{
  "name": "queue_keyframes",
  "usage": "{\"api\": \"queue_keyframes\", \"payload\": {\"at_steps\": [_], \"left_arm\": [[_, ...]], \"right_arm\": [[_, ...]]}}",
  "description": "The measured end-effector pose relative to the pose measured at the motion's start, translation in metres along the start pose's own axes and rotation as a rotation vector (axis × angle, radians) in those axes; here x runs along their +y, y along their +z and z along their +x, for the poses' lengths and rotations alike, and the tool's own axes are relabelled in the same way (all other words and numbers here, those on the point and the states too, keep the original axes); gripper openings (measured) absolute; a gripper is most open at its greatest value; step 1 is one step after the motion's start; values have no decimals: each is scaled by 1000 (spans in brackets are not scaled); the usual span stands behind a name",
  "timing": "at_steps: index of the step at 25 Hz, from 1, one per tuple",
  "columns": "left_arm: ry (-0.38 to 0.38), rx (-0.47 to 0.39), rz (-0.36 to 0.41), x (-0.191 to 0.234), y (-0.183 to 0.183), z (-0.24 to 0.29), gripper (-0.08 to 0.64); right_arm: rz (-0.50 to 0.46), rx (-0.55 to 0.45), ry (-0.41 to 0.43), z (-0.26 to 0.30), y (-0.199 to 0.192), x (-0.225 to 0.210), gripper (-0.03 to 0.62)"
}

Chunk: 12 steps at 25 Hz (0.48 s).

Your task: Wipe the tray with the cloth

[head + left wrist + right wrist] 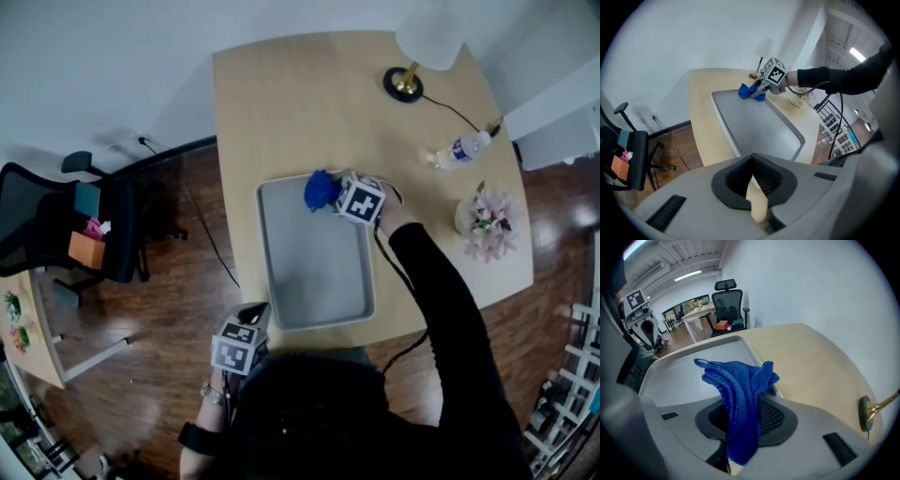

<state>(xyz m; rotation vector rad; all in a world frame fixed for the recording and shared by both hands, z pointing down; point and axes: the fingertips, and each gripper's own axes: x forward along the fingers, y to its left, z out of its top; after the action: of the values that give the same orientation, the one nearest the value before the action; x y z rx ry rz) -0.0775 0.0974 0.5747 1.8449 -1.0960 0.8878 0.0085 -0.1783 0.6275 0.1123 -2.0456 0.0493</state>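
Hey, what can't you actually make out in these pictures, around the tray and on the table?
1. Whether the blue mesh cloth touches the grey rectangular tray: in the head view, the marker cube of the right tool covers the contact. In the right gripper view, the bunched cloth blocks it.
2. Label of the clear plastic bottle: head view, too small.
3. Top of the white lampshade: head view, cut off by the upper edge.

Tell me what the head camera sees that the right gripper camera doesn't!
Only the head view shows the water bottle, the pink flowers and the lampshade. Only the right gripper view shows, close up, the blue cloth pinched in the jaws of the right gripper, plus ceiling lights. Both show the grey tray, the wooden table, the black chair and the left gripper.
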Motion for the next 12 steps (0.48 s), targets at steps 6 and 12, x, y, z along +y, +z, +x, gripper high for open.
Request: {"api": "queue_keyframes", "payload": {"at_steps": [6, 12], "left_arm": [[-1, -2, 0, -3, 0, 0, 3], [-4, -16, 23, -11, 1, -3, 3]], "right_arm": [[-4, -20, 22, -4, -9, 30, 132], [-7, -14, 25, -19, -33, 85, 132]]}}
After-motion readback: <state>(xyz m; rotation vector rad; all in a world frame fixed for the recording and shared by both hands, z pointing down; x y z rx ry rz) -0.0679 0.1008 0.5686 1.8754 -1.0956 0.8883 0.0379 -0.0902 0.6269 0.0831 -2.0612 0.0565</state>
